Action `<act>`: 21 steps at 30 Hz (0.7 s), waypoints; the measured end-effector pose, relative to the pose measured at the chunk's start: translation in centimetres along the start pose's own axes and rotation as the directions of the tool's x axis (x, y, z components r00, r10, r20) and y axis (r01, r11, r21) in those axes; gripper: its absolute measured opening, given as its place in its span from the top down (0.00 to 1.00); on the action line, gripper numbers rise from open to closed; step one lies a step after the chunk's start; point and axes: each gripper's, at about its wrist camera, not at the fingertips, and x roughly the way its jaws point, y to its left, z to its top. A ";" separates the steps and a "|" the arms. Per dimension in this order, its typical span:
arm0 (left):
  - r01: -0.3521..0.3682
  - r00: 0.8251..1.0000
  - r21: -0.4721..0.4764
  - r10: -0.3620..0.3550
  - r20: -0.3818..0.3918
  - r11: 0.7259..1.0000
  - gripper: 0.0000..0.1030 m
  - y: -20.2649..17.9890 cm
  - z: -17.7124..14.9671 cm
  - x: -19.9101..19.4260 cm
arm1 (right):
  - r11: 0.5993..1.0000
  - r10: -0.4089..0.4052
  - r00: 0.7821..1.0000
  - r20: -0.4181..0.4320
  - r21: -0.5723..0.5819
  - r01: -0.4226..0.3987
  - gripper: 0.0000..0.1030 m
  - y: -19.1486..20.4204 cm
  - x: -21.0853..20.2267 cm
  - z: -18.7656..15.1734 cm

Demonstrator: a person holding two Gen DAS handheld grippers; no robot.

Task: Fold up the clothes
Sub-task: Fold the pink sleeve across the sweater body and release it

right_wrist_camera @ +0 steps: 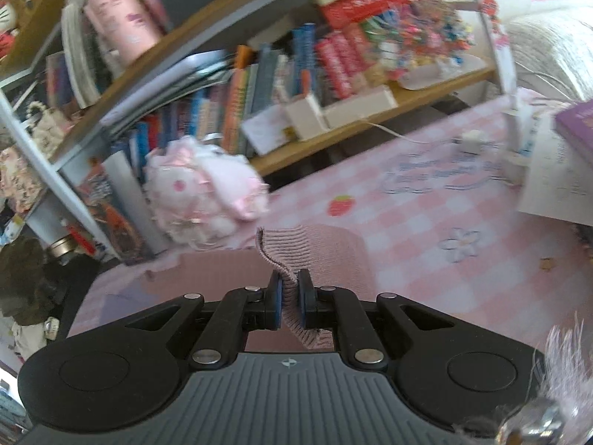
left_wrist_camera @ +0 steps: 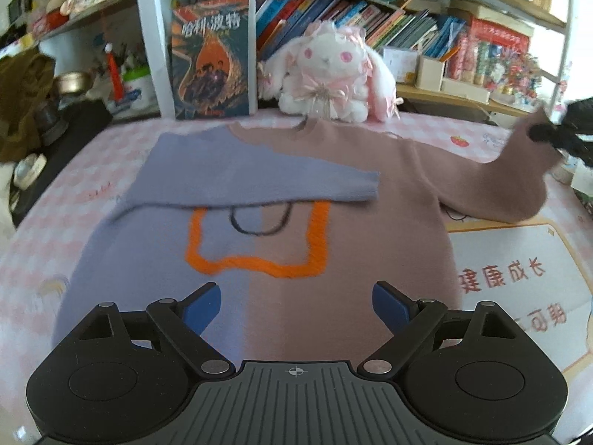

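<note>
The sweater [left_wrist_camera: 281, 193] lies flat on the pink-checked table [left_wrist_camera: 74, 193], its lilac sleeve [left_wrist_camera: 237, 181] folded across, while the right gripper [right_wrist_camera: 288, 296] pinches the pink cuff [right_wrist_camera: 285, 256] at 3 o'clock and the left gripper [left_wrist_camera: 296, 304] hovers with jaws wide.

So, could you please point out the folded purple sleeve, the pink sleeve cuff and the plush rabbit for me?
purple sleeve [left_wrist_camera: 237, 174]: left wrist view, middle of the sleeve lying across the chest.
pink sleeve cuff [right_wrist_camera: 283, 246]: right wrist view, ribbed edge above the pads.
plush rabbit [left_wrist_camera: 326, 59]: left wrist view, its face.
</note>
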 end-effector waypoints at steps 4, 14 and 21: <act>0.041 0.999 0.029 -0.042 0.017 0.999 0.11 4.2 0.1 0.2 | 0.999 -0.018 0.999 0.028 -0.031 0.019 0.92 5.0 1.5 -0.9; 0.090 0.995 -0.018 -0.089 0.053 0.996 0.11 14.1 0.1 0.5 | 0.995 0.007 0.998 0.067 -0.104 0.000 0.93 19.2 6.8 -2.1; 0.078 0.995 -0.023 -0.076 0.059 0.997 0.11 17.6 -0.1 0.4 | 0.983 0.022 0.999 0.048 -0.185 -0.013 0.93 26.8 11.2 -3.7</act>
